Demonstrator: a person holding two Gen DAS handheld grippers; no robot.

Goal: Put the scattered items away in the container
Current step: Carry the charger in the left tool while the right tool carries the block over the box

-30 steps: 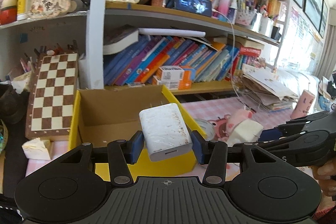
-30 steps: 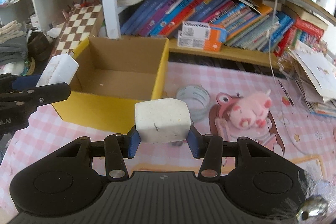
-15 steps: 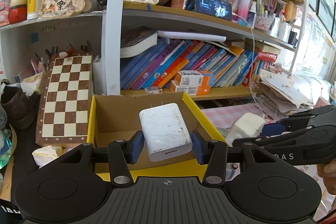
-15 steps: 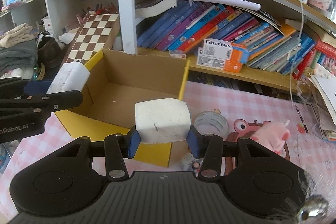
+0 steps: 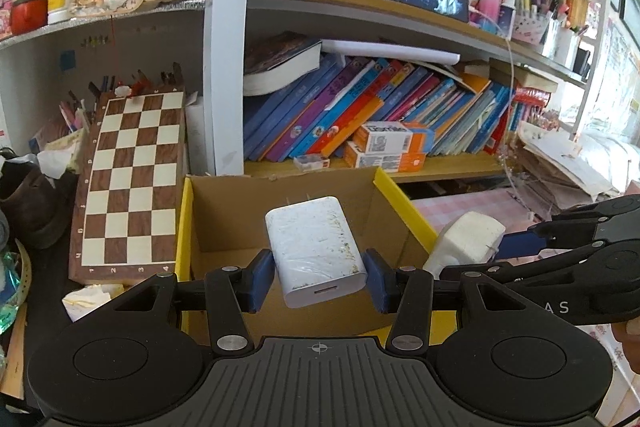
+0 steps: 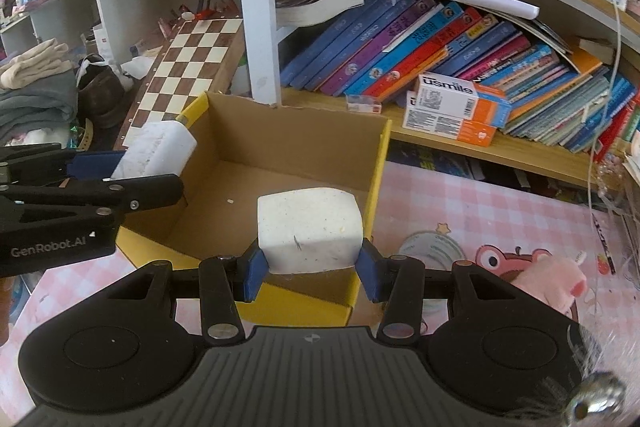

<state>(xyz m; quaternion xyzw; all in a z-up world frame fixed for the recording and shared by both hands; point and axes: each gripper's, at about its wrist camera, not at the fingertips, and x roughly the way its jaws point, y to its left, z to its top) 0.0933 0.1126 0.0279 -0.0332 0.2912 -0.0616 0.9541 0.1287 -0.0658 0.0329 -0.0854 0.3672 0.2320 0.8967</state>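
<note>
A yellow cardboard box (image 5: 384, 187) with a bare brown floor stands open in front of the bookshelf; it also shows in the right wrist view (image 6: 378, 171). My left gripper (image 5: 318, 277) is shut on a white charger block (image 5: 314, 249) and holds it above the box's near part. My right gripper (image 6: 310, 265) is shut on a white foam block (image 6: 310, 229) above the box's near right corner. Each view shows the other gripper with its item: the foam block (image 5: 466, 241) to the right, the charger (image 6: 156, 151) to the left.
A chessboard (image 5: 128, 183) leans left of the box. The bookshelf with books (image 6: 400, 55) stands behind it. On the pink checked mat (image 6: 480, 211) lie a clear lid (image 6: 432, 251) and a pink plush toy (image 6: 548, 279). Clothes and a shoe (image 6: 100, 95) lie at far left.
Both grippers have moved forward with their items, from in front of the box to above its near edge. The box now looks larger and closer in both views.
</note>
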